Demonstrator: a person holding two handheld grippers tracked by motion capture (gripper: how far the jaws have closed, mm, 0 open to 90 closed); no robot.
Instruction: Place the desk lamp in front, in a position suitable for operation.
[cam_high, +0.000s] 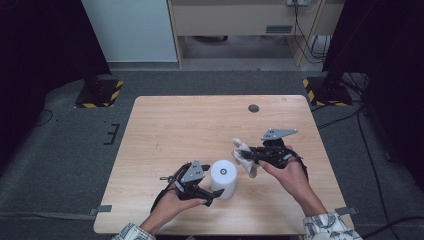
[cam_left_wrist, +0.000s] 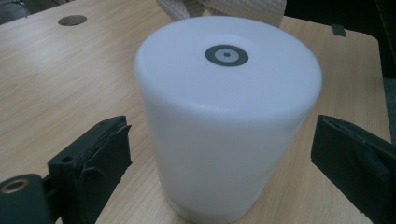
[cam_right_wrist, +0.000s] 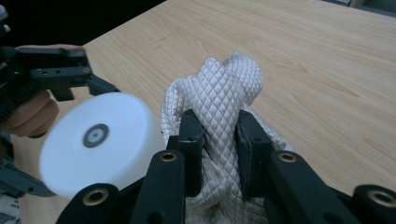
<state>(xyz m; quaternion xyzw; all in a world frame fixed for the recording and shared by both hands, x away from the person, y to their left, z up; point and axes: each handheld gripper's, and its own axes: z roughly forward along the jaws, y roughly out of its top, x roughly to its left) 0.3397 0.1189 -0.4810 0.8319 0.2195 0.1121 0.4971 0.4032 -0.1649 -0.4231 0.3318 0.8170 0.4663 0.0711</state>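
Note:
A white plastic cylinder (cam_high: 223, 176) with a grey ring on its flat top stands upright on the wooden table (cam_high: 175, 125), near the front. My left gripper (cam_high: 211, 181) is open. Its jaws stand on either side of the cylinder (cam_left_wrist: 224, 116) with a small gap on each side. To the right and held above the table, my right gripper (cam_high: 246, 156) is shut on a bunched white quilted cloth (cam_high: 251, 169). In the right gripper view the cloth (cam_right_wrist: 229, 84) bulges up between the pads (cam_right_wrist: 191, 140), with the cylinder (cam_right_wrist: 93, 140) blurred just to the left.
A small dark round disc (cam_high: 254, 108) is set into the table near its far edge. Two black stands with yellow-and-black striped bases (cam_high: 97, 92) (cam_high: 327, 92) sit on the carpet beyond the far corners. Cables trail at the right.

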